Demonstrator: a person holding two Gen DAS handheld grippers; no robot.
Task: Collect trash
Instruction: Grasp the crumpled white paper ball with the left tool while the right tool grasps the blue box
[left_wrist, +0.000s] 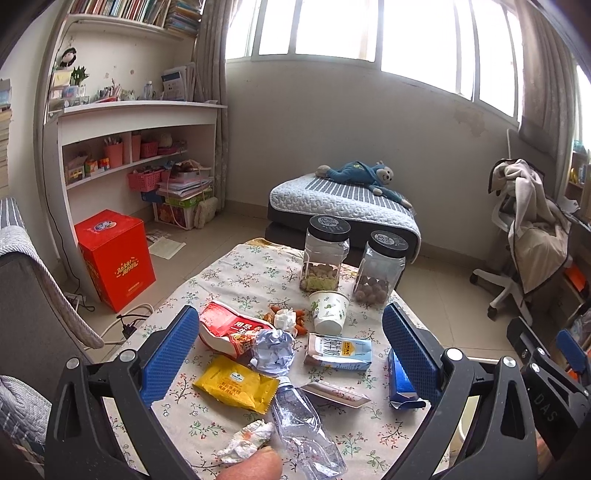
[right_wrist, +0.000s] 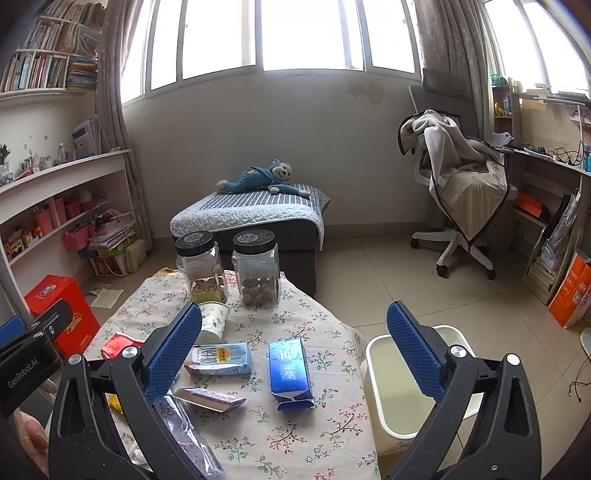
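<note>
Trash lies on the floral tablecloth (left_wrist: 236, 273): a red snack bag (left_wrist: 229, 328), a crumpled paper ball (left_wrist: 272, 350), a yellow packet (left_wrist: 236, 384), a crushed clear bottle (left_wrist: 306, 432), a milk carton (left_wrist: 338, 352), a blue box (left_wrist: 400, 380), a paper cup (left_wrist: 328, 312), a tissue (left_wrist: 247, 441) and a brown wrapper (left_wrist: 334, 393). My left gripper (left_wrist: 290, 350) is open above the pile, empty. My right gripper (right_wrist: 293, 352) is open and empty above the blue box (right_wrist: 290, 373) and carton (right_wrist: 219, 358). A white bin (right_wrist: 399, 384) stands right of the table.
Two black-lidded jars (left_wrist: 325, 254) (left_wrist: 380, 267) stand at the table's far end. A red box (left_wrist: 114, 258) sits on the floor left, a low bed (right_wrist: 251, 218) behind, a draped office chair (right_wrist: 458, 184) at right.
</note>
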